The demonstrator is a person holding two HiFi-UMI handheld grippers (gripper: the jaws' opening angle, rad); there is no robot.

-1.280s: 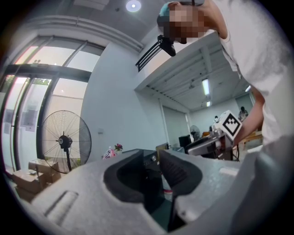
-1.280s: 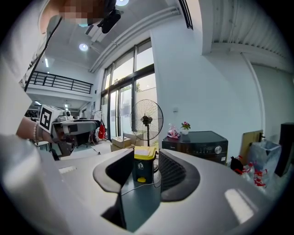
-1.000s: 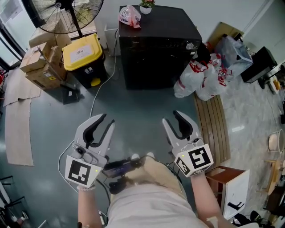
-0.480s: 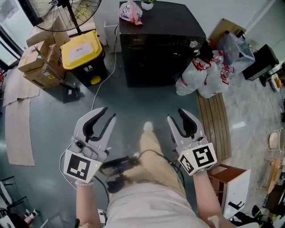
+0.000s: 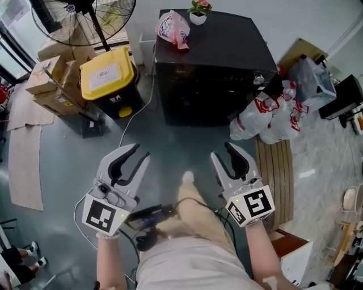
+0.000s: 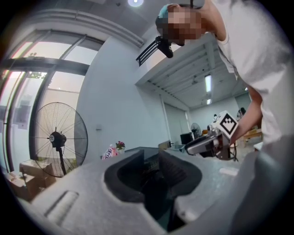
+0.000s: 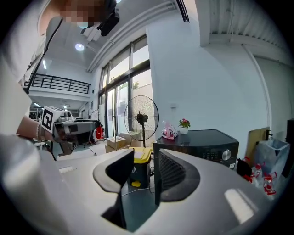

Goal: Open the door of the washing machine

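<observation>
The black washing machine stands against the far wall, its dark front facing me; its door is not distinguishable. Both grippers hover over the grey floor, well short of it. My left gripper is open and holds nothing. My right gripper is open too, equally empty. In the left gripper view the machine's top shows past the parted jaws of the left gripper. The right gripper view has the machine and its knob at the right, beyond the right gripper.
A yellow-lidded bin stands left of the machine, with cardboard boxes and a floor fan beyond. White plastic bags and a slatted wooden board lie at its right. A pink bag and flower pot sit on top.
The person has stepped toward the machine, one foot now forward between the grippers. Both grippers were carried forward with the body. Their jaws stand as wide as before.
</observation>
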